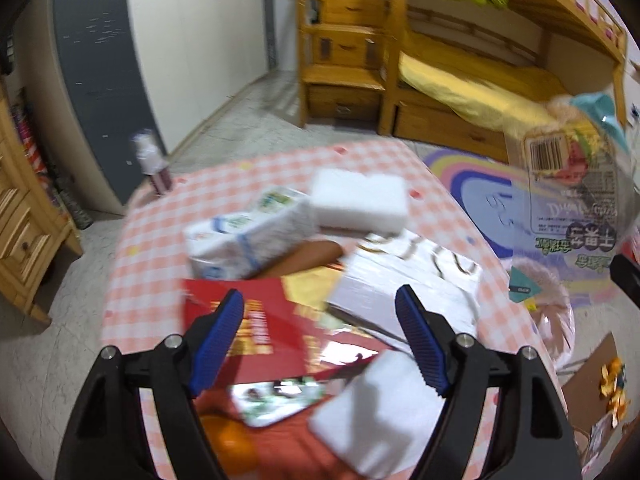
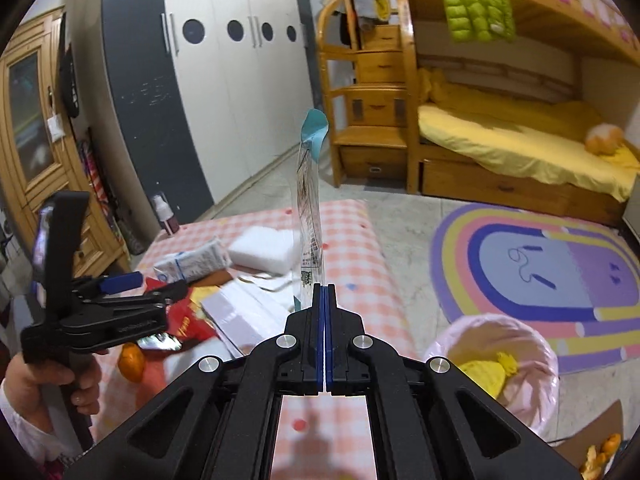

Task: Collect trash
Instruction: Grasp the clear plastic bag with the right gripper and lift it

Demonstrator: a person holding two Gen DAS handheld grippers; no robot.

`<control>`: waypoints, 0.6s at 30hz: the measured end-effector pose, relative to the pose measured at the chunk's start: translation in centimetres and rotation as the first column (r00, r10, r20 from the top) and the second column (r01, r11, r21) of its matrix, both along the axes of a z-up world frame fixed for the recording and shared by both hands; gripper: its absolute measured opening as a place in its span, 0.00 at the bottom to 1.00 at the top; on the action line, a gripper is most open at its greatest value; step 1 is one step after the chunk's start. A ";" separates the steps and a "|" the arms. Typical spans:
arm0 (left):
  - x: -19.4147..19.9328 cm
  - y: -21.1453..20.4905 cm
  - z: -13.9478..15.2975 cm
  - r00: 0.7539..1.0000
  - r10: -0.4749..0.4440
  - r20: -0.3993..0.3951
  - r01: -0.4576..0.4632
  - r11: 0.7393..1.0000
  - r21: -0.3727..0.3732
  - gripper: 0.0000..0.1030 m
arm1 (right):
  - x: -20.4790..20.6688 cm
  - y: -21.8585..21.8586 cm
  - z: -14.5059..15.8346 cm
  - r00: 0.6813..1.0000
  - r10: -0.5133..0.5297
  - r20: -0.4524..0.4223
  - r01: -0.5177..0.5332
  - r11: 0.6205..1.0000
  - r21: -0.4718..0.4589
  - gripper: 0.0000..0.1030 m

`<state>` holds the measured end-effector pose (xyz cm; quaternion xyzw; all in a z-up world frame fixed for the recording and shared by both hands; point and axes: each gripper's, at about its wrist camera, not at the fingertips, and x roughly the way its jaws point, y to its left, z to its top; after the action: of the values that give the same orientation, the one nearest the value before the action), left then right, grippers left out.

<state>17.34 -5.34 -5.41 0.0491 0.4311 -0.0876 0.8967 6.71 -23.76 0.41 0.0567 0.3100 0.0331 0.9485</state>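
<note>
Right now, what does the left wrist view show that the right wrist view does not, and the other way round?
Only the left wrist view: the open left tongs from behind and the clear wrapper's printed face. Only the right wrist view: the right tongs shut on that wrapper, and the pink-lined trash bin's inside. Both: the checked table, white foam block, tissue pack.

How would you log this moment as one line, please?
right claw: shut on clear wrapper | left claw: open over table | pink-lined bin: waiting
</note>
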 end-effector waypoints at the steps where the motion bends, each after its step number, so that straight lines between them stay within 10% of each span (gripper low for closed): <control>1: 0.2 -0.7 -0.5 1.000 -0.010 -0.014 0.010 1.000 0.008 0.72 | -0.1 -0.3 -0.2 1.000 -0.004 -0.004 0.004 1.000 0.000 0.00; 12: 3.5 -3.6 -5.0 0.990 -0.063 -0.129 0.068 0.997 0.038 0.43 | -1.0 -2.4 -2.2 0.999 -0.021 -0.046 0.022 0.999 0.039 0.00; 18: 2.7 -5.2 -5.2 0.985 -0.131 -0.112 0.140 0.987 0.078 0.06 | -1.4 -2.6 -2.6 0.998 -0.019 -0.059 0.022 0.998 0.056 0.00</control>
<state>20.01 -10.53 -10.64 0.1117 0.4775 -0.1322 0.8614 5.26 -26.32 -2.18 0.0878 0.3360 0.0306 0.9373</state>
